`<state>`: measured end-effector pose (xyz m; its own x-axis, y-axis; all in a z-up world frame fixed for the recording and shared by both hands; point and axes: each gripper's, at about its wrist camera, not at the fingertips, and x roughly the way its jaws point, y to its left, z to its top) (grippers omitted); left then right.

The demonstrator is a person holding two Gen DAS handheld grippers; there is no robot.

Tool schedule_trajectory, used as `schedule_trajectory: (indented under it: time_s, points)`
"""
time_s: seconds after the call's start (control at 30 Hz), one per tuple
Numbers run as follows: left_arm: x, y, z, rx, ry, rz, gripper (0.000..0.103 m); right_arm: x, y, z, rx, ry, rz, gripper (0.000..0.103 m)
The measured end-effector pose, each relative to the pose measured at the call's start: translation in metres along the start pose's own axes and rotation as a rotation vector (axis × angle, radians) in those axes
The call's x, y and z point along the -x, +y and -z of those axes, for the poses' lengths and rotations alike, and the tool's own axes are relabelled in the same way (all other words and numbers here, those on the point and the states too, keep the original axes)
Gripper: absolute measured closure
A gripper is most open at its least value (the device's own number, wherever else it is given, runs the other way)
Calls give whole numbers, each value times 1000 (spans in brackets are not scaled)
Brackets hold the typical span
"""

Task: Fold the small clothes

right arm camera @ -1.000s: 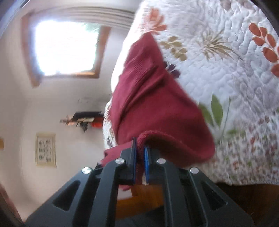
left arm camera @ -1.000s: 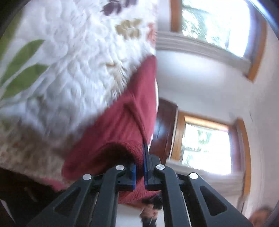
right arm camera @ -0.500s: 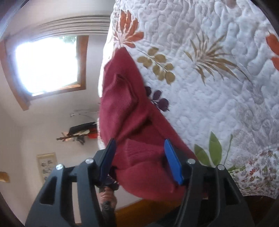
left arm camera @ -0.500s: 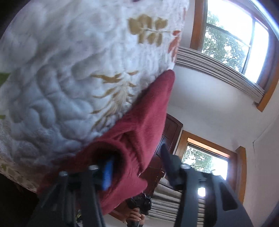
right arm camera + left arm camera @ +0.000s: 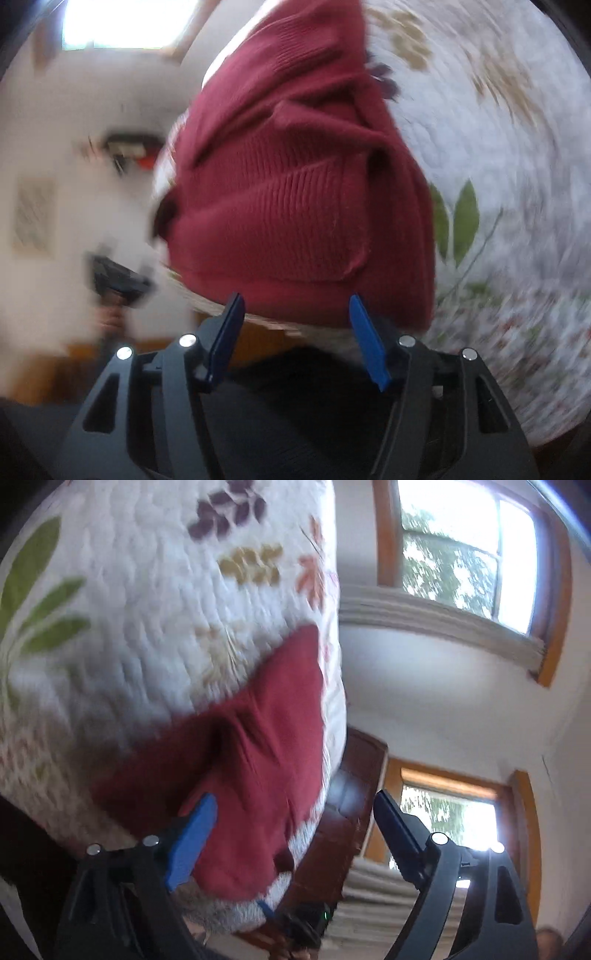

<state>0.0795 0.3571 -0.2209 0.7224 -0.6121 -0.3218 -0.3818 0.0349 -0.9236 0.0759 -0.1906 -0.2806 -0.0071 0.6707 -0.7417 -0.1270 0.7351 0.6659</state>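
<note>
1. One red knitted garment [image 5: 258,760], centre of the left wrist view, filling the upper middle of the right wrist view [image 5: 295,177].
2. One white quilt [image 5: 140,602] with leaf print, upper left in the left wrist view.
3. Two windows [image 5: 465,550] on the right of the left wrist view, one upper, one lower [image 5: 447,819].
4. Two grippers: the left gripper [image 5: 291,819] and the right gripper [image 5: 297,312], each at bottom centre of its own view, both spread wide.
5. One wall picture [image 5: 33,214], blurred, at the left edge of the right wrist view.
</note>
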Motion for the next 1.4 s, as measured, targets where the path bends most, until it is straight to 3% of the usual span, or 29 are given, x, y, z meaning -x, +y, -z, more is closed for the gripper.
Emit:
schedule_trajectory:
  time_s: [0.03, 0.1, 0.17, 0.3, 0.4, 0.6, 0.67, 0.8, 0.93, 1.13, 1.33, 1.4]
  points:
    - [-5, 0, 12, 0, 31, -10, 17, -6, 7, 1, 72, 9, 71, 45]
    - [-3, 17, 24, 23, 59, -29, 17, -17, 11, -1, 119, 33, 104, 48]
    - [-17, 29, 24, 51, 73, -60, 17, -21, 11, -6, 106, 37, 79, 48]
    - [-22, 52, 15, 95, 81, -229, 17, -31, 11, -23, 59, 44, 54, 48]
    - [-38, 44, 8, 56, 131, -279, 17, -27, 14, -40, 23, 0, 28, 48]
    - [-68, -5, -23, -43, 148, -158, 15, 7, 4, -81, -137, -183, -71, 47]
    - [-74, -21, -40, -78, 115, -127, 11, 18, -2, -84, -168, -241, -46, 44]
    - [-59, -18, -65, -60, 23, -132, 11, 38, -16, -72, -237, -306, -24, 43]
    - [-29, -12, -74, -67, -15, -132, 11, 47, -20, -51, -230, -305, 39, 38]
    - [-23, -14, -57, -334, 116, -374, 11, 29, -19, -48, -92, -225, 210, 38]
    - [-40, -27, -38, -561, 214, -572, 10, 4, -10, -69, 40, -184, 276, 38]
    - [-45, -27, -35, -595, 238, -612, 10, -4, -10, -78, 58, -168, 284, 39]
